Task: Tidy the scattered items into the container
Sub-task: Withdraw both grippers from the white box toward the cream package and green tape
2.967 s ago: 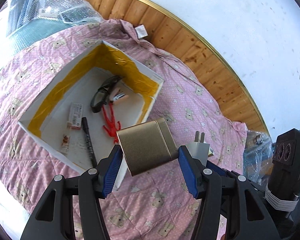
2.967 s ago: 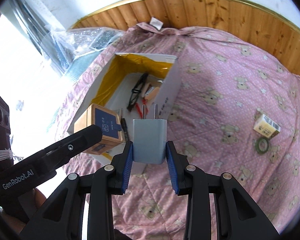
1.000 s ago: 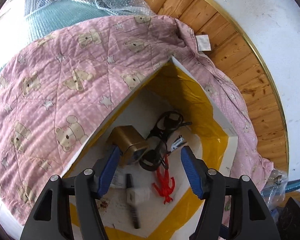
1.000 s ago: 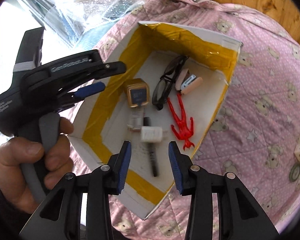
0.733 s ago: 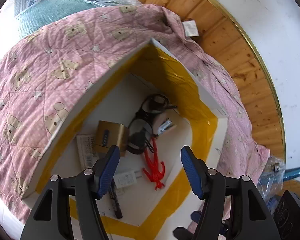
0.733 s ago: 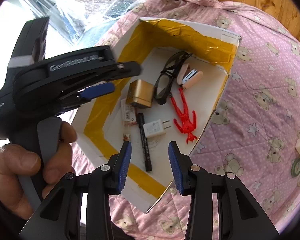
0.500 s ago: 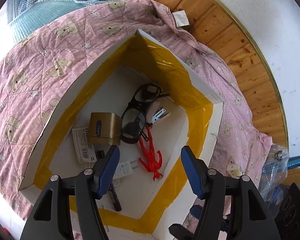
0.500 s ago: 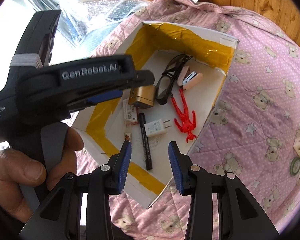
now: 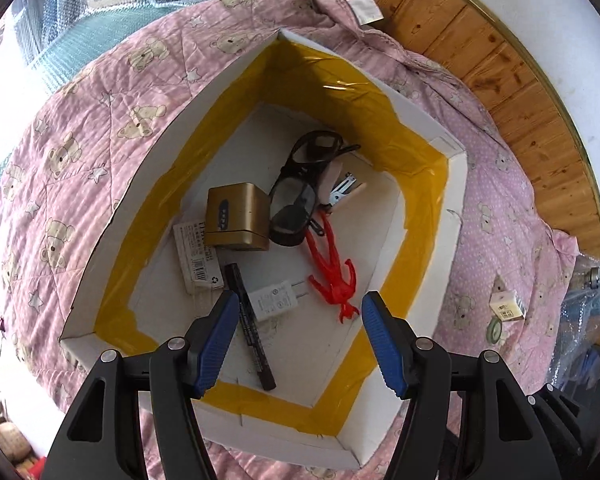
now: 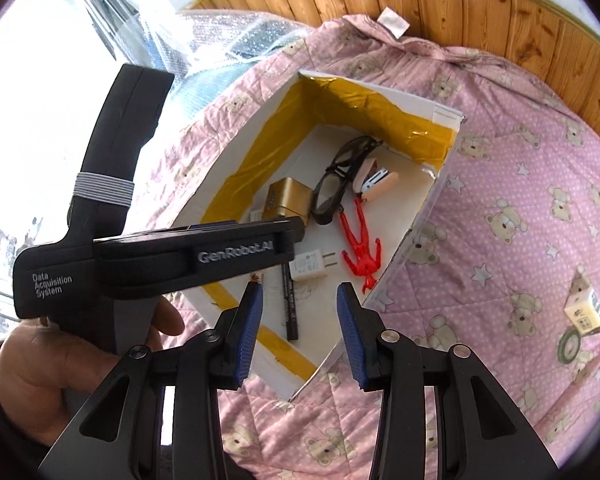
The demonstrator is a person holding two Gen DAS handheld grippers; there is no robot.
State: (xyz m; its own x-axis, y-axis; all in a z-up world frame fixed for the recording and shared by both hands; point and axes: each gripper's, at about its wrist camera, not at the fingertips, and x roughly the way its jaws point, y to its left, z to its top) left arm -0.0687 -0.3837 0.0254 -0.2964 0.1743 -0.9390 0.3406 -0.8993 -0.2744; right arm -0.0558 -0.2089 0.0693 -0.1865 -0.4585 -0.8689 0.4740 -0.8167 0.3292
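Two grippers, both spread wide and carrying nothing: left gripper (image 9: 296, 340) above the near end of the white box (image 9: 456, 216), right gripper (image 10: 299, 330) just outside its near wall (image 10: 404, 256), over the pink blanket (image 10: 520, 200). Left one also seen from the side in the right view, gripped by a hand (image 10: 60, 360).

Inside the box, on the white floor: gold tin (image 9: 236, 216) resting partly on a flat labelled packet (image 9: 196, 256), dark glasses (image 9: 300, 196) touching the tin's right side, pink stapler (image 9: 340, 188) just behind the glasses, red toy figure (image 9: 332, 272) stretched below them, white plug adapter (image 9: 272, 300) beside the figure, black pen (image 9: 248, 320) just left of the adapter.

Outside the box, well apart on the blanket: small cream carton (image 10: 584, 308) and a green tape roll (image 10: 570, 346) side by side, nearly touching.
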